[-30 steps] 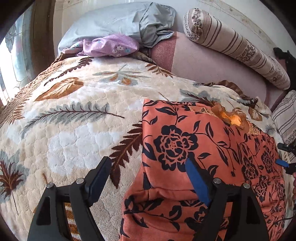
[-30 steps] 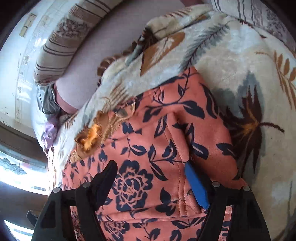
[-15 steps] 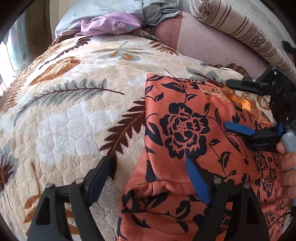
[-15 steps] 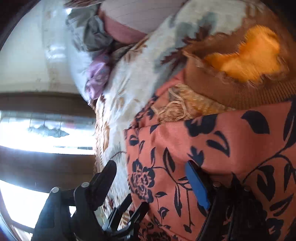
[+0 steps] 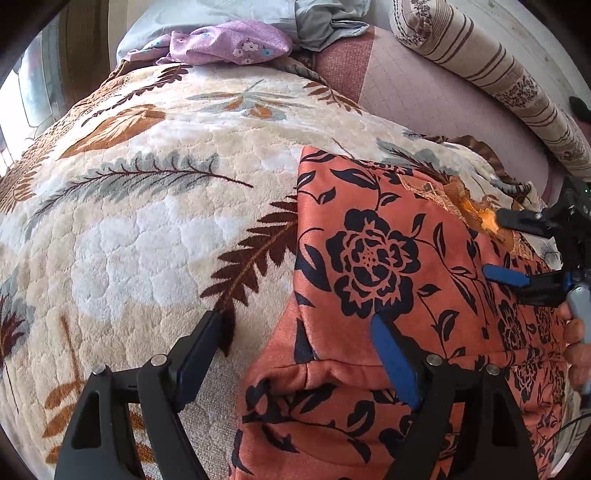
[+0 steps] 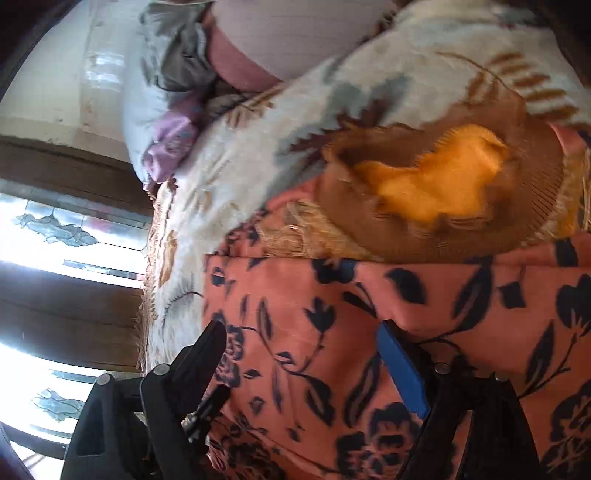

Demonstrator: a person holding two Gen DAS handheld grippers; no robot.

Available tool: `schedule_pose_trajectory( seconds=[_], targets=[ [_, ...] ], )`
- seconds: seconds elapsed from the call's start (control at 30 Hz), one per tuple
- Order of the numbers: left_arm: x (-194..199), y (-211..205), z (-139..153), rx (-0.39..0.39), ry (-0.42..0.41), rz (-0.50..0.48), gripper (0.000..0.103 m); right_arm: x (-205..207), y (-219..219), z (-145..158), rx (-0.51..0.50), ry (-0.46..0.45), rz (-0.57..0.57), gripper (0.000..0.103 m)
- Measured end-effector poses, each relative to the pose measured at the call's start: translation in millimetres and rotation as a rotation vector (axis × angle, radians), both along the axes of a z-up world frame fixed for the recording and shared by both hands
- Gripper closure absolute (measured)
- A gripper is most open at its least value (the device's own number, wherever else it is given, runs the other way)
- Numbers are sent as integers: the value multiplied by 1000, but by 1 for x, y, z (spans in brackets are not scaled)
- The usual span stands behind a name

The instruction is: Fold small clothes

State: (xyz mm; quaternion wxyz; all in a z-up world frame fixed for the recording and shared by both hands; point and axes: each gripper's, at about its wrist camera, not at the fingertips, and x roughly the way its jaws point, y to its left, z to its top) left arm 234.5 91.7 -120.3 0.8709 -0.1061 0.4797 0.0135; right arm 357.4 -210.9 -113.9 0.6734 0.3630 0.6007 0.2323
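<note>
An orange garment with a black flower print lies on a leaf-patterned blanket, with a folded-up hem at its near edge. A brown and yellow collar sits at its far right. My left gripper is open and empty, straddling the garment's near left corner. My right gripper is open, low over the garment just below the collar. It also shows in the left wrist view at the right edge, jaws apart beside the collar.
A grey pillow and a lilac flowered cloth lie at the head of the bed. A striped bolster runs along the back right above a pink sheet. A bright window is to the left.
My right gripper swung from the garment's far side to the collar area and turned. It came into the left wrist view, then drew back a little to the right. My left gripper barely moved.
</note>
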Motion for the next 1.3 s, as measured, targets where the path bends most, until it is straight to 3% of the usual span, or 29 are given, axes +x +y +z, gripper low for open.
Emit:
schedule_pose_trajectory(
  seconds=[0.03, 0.1, 0.2, 0.27, 0.33, 0.5, 0.57, 0.63, 0.77, 0.87, 0.93, 0.97, 1.0, 1.07, 1.17, 1.23, 1.3],
  targets=[
    [0, 0, 0, 3, -3, -3, 20, -1, -19, 7, -38, 13, -44, 23],
    [0, 0, 0, 0, -2, 3, 20, -6, -51, 27, -159, -57, -57, 20],
    [0, 0, 0, 5, -3, 4, 20, -12, -116, 13, -173, -8, -123, 23],
    [0, -1, 0, 15, -9, 0, 20, -23, -167, 14, -96, -12, -285, 26],
    [0, -2, -1, 25, -12, -1, 20, -33, -200, 21, -125, -46, -382, 24],
    [4, -4, -2, 39, -17, 3, 18, -41, -220, 26, -160, -72, -351, 31],
    [5, -5, -3, 39, -25, 10, 17, -50, -210, 47, -275, -123, -373, 29],
    [3, -5, -3, 38, -39, 8, 17, -68, -193, 81, -415, -233, -344, 29],
    [-16, 4, 12, -39, -82, -6, 17, -142, -168, 189, -538, -509, -294, 29],
    [-53, 14, 54, -24, -197, 20, 17, -227, -154, 294, -593, -769, -297, 28],
    [-89, 20, 92, -33, -278, 23, 17, -290, -152, 356, -625, -939, -357, 18],
    [-109, 23, 111, -33, -314, 21, 17, -321, -151, 381, -634, -1014, -404, 5],
    [-130, 25, 129, -27, -347, 15, 17, -351, -154, 400, -626, -1083, -449, 0],
    [-171, 28, 158, -5, -391, 9, 12, -397, -156, 420, -574, -1151, -474, 0],
    [-223, 31, 170, 10, -350, -3, 7, -434, -161, 403, -483, -1050, -469, 0],
    [-255, 35, 159, -11, -289, -15, 7, -447, -167, 358, -407, -884, -479, 0],
    [-282, 37, 137, -27, -212, -16, 7, -455, -173, 291, -308, -675, -478, 0]
  ],
)
